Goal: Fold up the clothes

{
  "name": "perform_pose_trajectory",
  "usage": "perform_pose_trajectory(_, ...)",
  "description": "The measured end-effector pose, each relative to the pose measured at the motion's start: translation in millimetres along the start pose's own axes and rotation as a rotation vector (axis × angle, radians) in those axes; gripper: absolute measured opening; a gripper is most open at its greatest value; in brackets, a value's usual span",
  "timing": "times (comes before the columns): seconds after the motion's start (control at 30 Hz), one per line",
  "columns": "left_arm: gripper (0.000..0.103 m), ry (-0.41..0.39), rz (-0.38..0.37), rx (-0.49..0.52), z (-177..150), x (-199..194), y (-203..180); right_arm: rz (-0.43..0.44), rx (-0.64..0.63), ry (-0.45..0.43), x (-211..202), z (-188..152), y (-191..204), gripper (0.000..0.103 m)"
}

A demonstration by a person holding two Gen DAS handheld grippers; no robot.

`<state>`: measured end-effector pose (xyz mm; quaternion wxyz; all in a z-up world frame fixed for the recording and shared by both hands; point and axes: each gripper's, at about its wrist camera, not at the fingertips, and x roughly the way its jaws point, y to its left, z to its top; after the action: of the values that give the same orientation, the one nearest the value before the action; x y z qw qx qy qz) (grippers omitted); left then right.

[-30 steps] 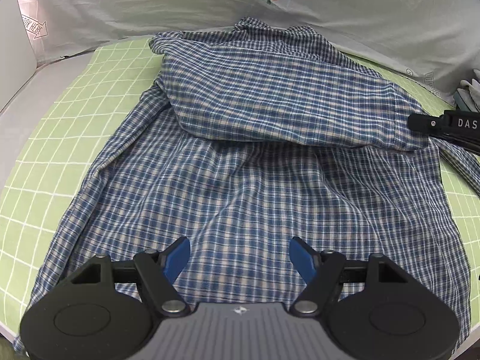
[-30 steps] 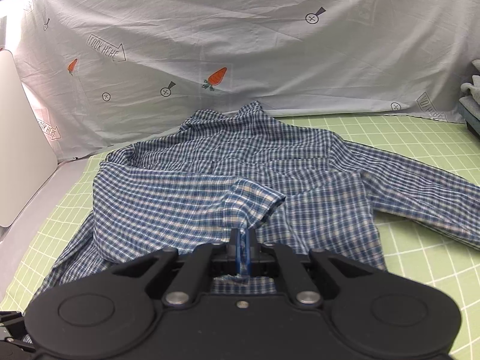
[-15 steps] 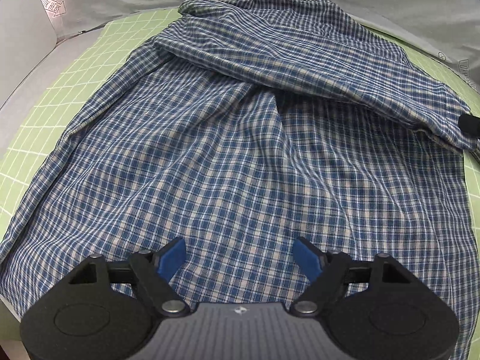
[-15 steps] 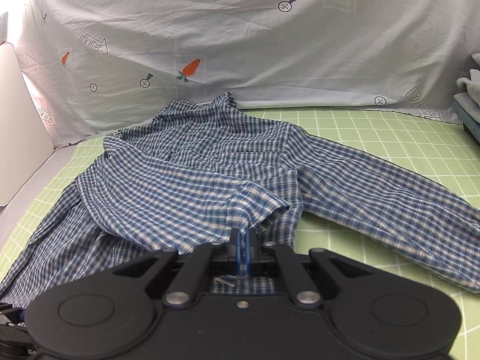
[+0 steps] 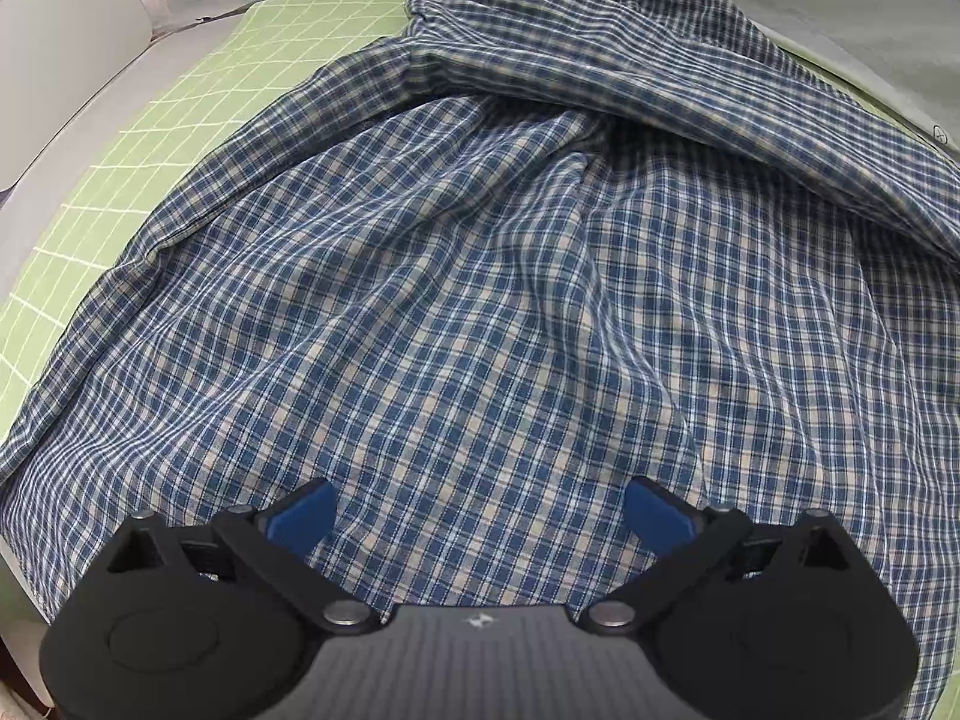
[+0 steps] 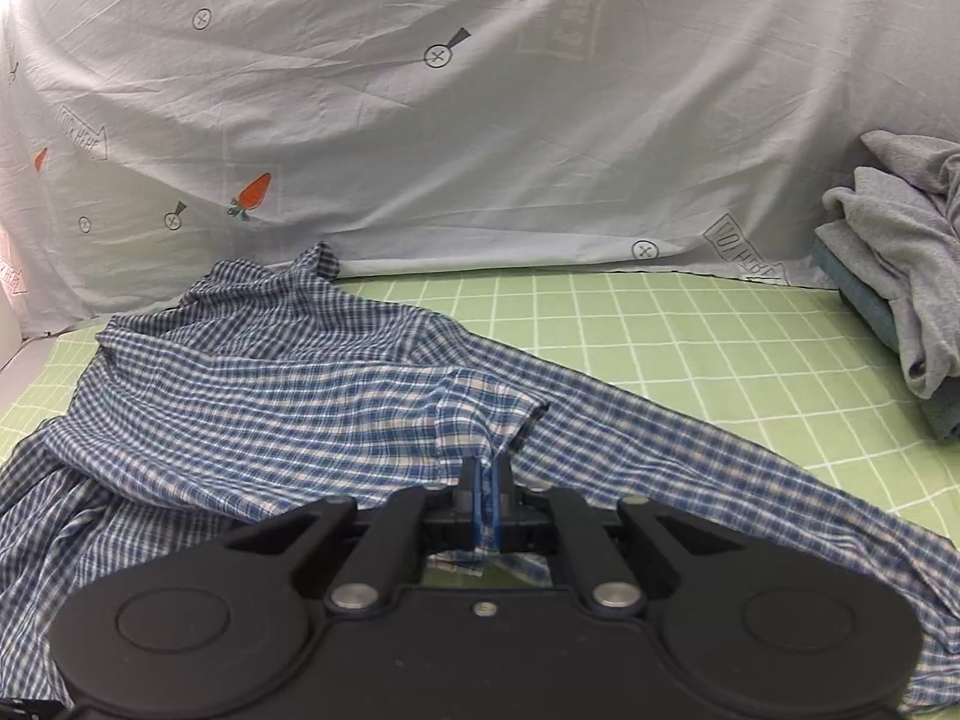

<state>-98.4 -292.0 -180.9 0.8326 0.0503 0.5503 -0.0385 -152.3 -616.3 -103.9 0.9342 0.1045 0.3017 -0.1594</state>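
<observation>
A blue and white plaid shirt [image 5: 480,300] lies spread on the green checked mat [image 5: 150,138], one sleeve folded across its upper part. My left gripper [image 5: 480,510] hovers low over the shirt's body, open, its blue fingertips [image 5: 300,510] wide apart with only flat cloth between them. In the right wrist view the same shirt [image 6: 270,396] stretches left, and its other sleeve [image 6: 720,456] runs out to the right. My right gripper [image 6: 486,492] is shut on the cuff [image 6: 480,414] of the folded sleeve, lifting it slightly.
A pale sheet printed with carrots [image 6: 480,120] rises behind the mat. A stack of folded grey and blue clothes [image 6: 900,282] sits at the right edge. A white board [image 5: 60,72] borders the mat on the left. Bare green mat [image 6: 690,330] lies right of the shirt.
My left gripper has moved forward and lower over the shirt's body, staying open. My right gripper has carried the pinched cuff rightward, drawing the sleeve across the shirt.
</observation>
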Motion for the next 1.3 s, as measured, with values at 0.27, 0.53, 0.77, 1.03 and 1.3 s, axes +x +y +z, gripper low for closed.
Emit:
perform_pose_trajectory(0.27, 0.103, -0.005, -0.023, 0.018, 0.7, -2.5, 7.5, -0.087, 0.089, 0.130, 11.2, -20.2, -18.6, 0.009)
perform_pose_trajectory(0.53, 0.103, -0.038, -0.054, 0.083, -4.9, -11.1, 14.5, -0.131, 0.082, 0.067, -15.6, -23.7, 3.7, 0.079)
perform_pose_trajectory(0.77, 0.102, -0.164, -0.102, 0.078, -13.7, -38.7, 61.0, -0.128, 0.046, -0.013, -46.5, -42.6, 59.4, 0.103)
perform_pose_trajectory(1.03, 0.102, -0.240, -0.079, 0.120, -11.1, -60.8, 155.3, -0.156, 0.110, 0.023, -65.6, -81.6, 170.0, 0.103)
perform_pose_trajectory(1.3, 0.102, -0.258, -0.096, 0.155, -0.8, -61.7, 270.2, -0.021, 0.084, 0.050, -68.1, -120.1, 320.6, 0.103)
